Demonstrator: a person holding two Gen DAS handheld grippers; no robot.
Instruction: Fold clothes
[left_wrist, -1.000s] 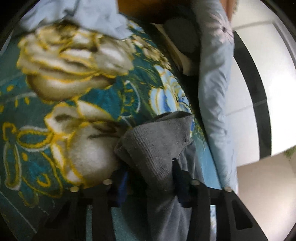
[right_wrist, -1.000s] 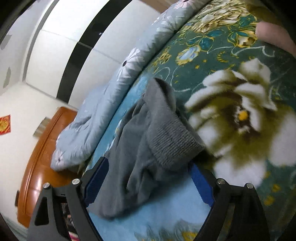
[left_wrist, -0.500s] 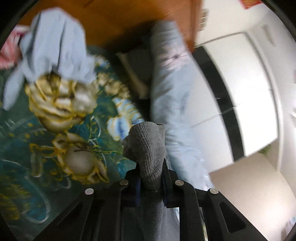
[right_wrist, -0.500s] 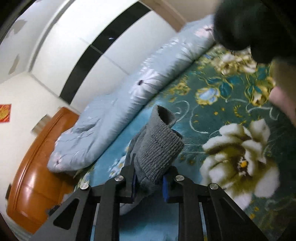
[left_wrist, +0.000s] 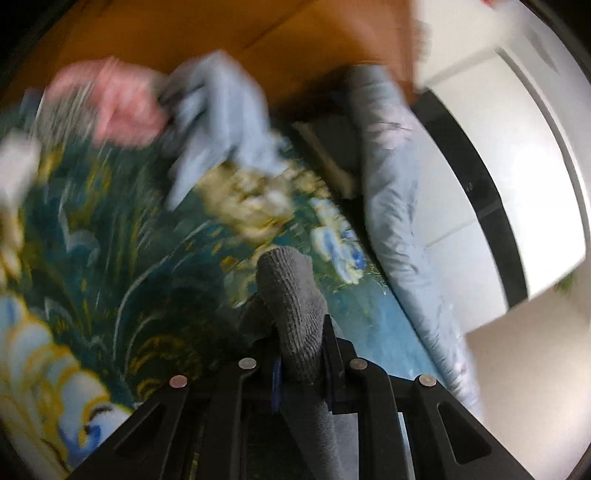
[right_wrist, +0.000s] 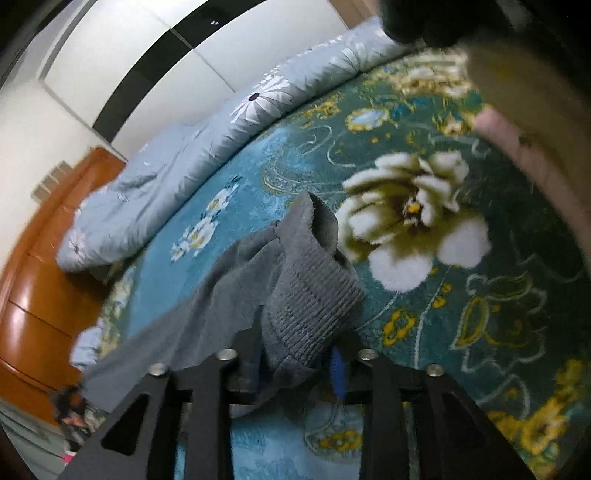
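So the whole scene sits on a floral blanket covering the bed, with a pale blue quilt bunched along the far edge. Still early days I'd say: the grey garment hangs unfolded between both tools, lifted off the blanket, and a blurry heap of other clothes waits further back. The left gripper is pinched tight on one ribbed end. The right gripper has the other ribbed end between its jaws, which are opening a bit.

Motion blur smears the pink garment and light blue garment near the bed's headboard edge; the grey garment runs past the frame's bottom.
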